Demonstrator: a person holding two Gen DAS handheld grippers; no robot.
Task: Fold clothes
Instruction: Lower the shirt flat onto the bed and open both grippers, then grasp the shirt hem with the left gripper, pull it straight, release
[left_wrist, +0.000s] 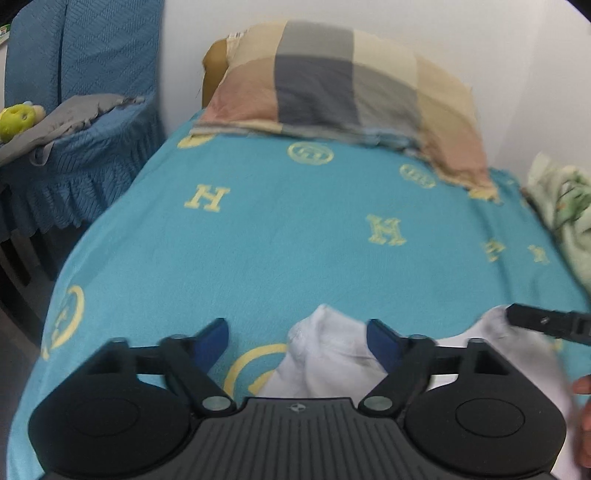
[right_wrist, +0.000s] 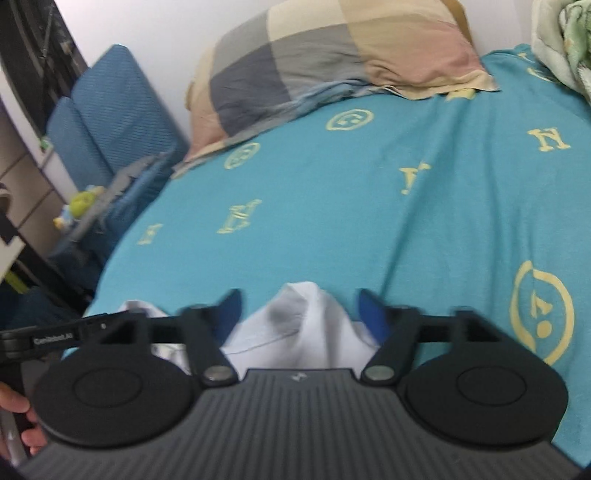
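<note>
A white garment (left_wrist: 325, 354) lies bunched on the turquoise bedspread (left_wrist: 277, 240) at the near edge of the bed. My left gripper (left_wrist: 297, 328) is open, and a raised fold of the garment stands between its blue pads, nearer the right one. In the right wrist view another peak of the white garment (right_wrist: 301, 321) rises between the spread blue pads of my right gripper (right_wrist: 301, 301), which is open too. Each gripper's black finger shows in the other's view: the right gripper (left_wrist: 546, 323) and the left gripper (right_wrist: 55, 338). The garment's lower part is hidden under the grippers.
A checked pillow (left_wrist: 347, 85) lies at the head of the bed against the white wall. A blue-covered chair (left_wrist: 85, 110) with a grey cloth and a yellow-green toy (left_wrist: 16, 120) stands left of the bed. A pale green blanket (left_wrist: 565, 206) is heaped at the right.
</note>
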